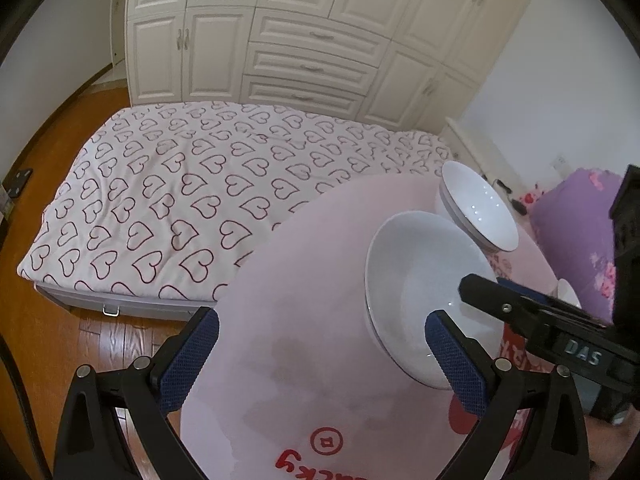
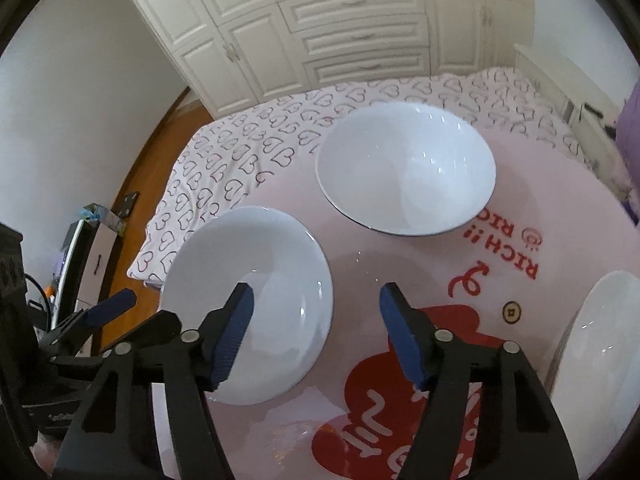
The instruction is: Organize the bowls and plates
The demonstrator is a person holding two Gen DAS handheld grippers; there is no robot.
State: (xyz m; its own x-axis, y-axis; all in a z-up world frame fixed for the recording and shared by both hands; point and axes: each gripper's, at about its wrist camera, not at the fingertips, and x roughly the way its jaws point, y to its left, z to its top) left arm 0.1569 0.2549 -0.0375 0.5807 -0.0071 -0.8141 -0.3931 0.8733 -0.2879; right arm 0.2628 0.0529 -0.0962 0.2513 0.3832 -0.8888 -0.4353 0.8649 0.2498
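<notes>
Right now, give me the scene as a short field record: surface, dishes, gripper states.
surface: round pink table with red print, beside a bed with a heart-pattern cover
near dish: shallow white plate at the table's left edge
far dish: deeper white bowl, apart from the plate
third dish: white, only partly in view at the right edge
left gripper: open, nothing between the fingers
right gripper: open, straddling the plate's right rim, pads not pressing it
</notes>
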